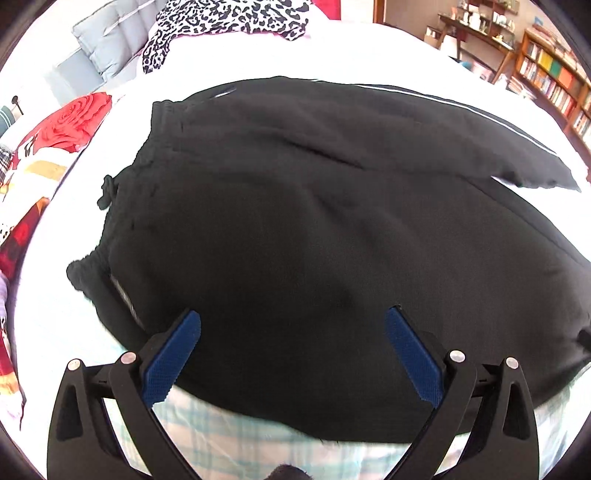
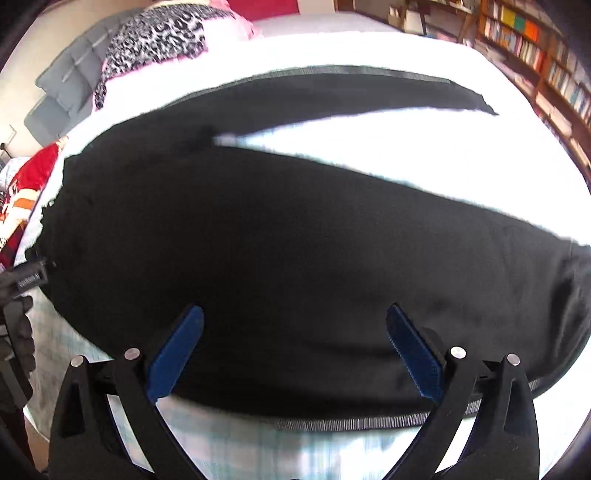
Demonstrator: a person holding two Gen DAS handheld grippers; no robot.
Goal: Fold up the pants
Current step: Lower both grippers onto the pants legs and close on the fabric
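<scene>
Black pants point(image 1: 295, 229) lie spread flat on a white bed point(image 1: 369, 62), waistband with a drawstring knot point(image 1: 107, 192) to the left, legs running right. The two legs part in a V in the right wrist view, pants point(image 2: 258, 240). A grey-white side stripe point(image 2: 369, 421) edges the near leg. My left gripper point(image 1: 293, 321) hovers open above the near edge by the waist end, nothing between its blue pads point(image 1: 173, 358). My right gripper point(image 2: 295, 317) is open too, over the near leg. Its pads point(image 2: 413, 354) hold nothing.
A leopard-print cloth point(image 1: 229, 18) lies at the far side of the bed, beside a grey padded headboard point(image 1: 107, 48). Red patterned bedding point(image 1: 66, 122) sits left. Bookshelves point(image 1: 554, 77) stand at the right. A gloved hand point(image 2: 18, 332) holding the other gripper shows at the left edge.
</scene>
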